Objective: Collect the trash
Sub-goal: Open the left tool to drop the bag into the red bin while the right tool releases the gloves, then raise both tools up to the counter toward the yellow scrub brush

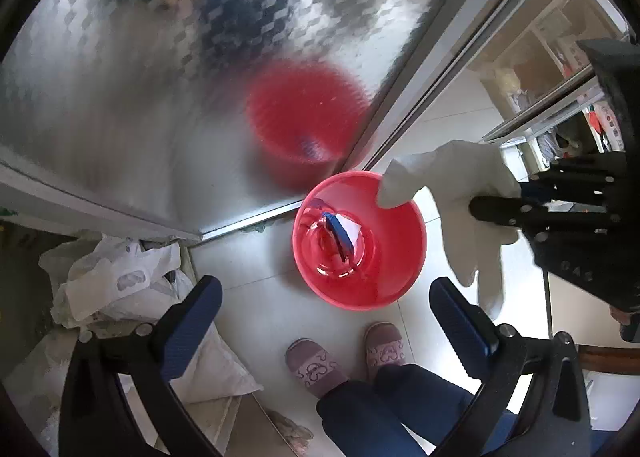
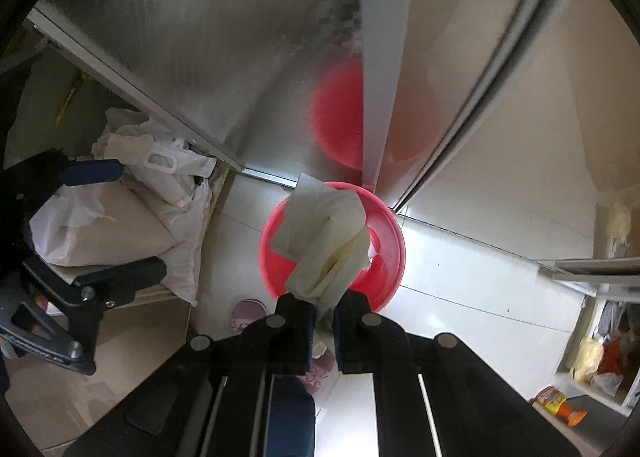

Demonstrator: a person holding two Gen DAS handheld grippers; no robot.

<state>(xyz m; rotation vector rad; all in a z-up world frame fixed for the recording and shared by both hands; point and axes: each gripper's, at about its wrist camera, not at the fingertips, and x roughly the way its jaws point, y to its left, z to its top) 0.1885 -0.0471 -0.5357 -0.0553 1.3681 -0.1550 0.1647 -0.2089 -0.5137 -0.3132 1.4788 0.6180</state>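
Observation:
A red plastic bin point(image 1: 384, 257) stands on the white tiled floor against a frosted glass door; it shows in the right wrist view too point(image 2: 384, 277). Blue and white scraps point(image 1: 340, 233) lie at its bottom. My right gripper point(image 2: 323, 317) is shut on a crumpled white tissue point(image 2: 326, 241) and holds it above the bin; in the left wrist view the tissue point(image 1: 452, 185) hangs from that gripper point(image 1: 496, 203) over the bin's right rim. My left gripper point(image 1: 324, 309) is open and empty, above the floor in front of the bin.
White plastic bags point(image 1: 116, 281) and sacks are heaped on the floor to the left. The person's slippered feet point(image 1: 316, 369) stand just in front of the bin. An open shelf unit point(image 1: 560, 69) with clutter stands at the right. The glass door point(image 1: 160, 77) reflects the bin.

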